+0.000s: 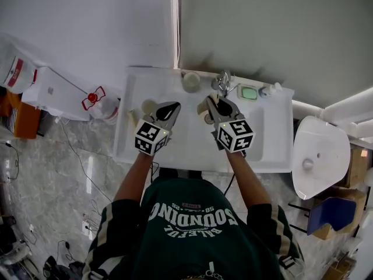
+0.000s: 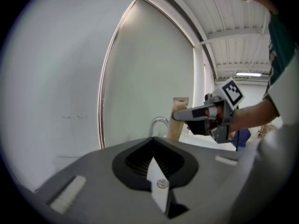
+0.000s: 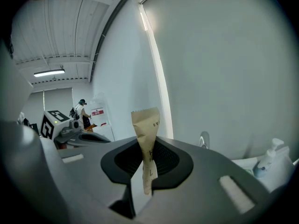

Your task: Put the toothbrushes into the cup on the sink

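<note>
In the head view a pale cup (image 1: 191, 81) stands at the back of the white sink top (image 1: 274, 150), left of the faucet (image 1: 223, 83). My right gripper (image 1: 207, 102) hovers over the basin, shut on a toothbrush in a brown paper wrapper (image 3: 145, 129) that sticks up from between the jaws (image 3: 148, 146). The same wrapper (image 2: 180, 121) shows in the left gripper view, held by the right gripper (image 2: 180, 116). My left gripper (image 1: 173, 106) is beside it to the left, jaws shut (image 2: 153, 144) with nothing between them.
A green soap dish (image 1: 249, 92) and a small white bottle (image 1: 271, 89) sit right of the faucet. A round beige object (image 1: 148, 105) lies on the sink's left side. A second white basin (image 1: 319, 153) stands to the right, with boxes and cables on the floor.
</note>
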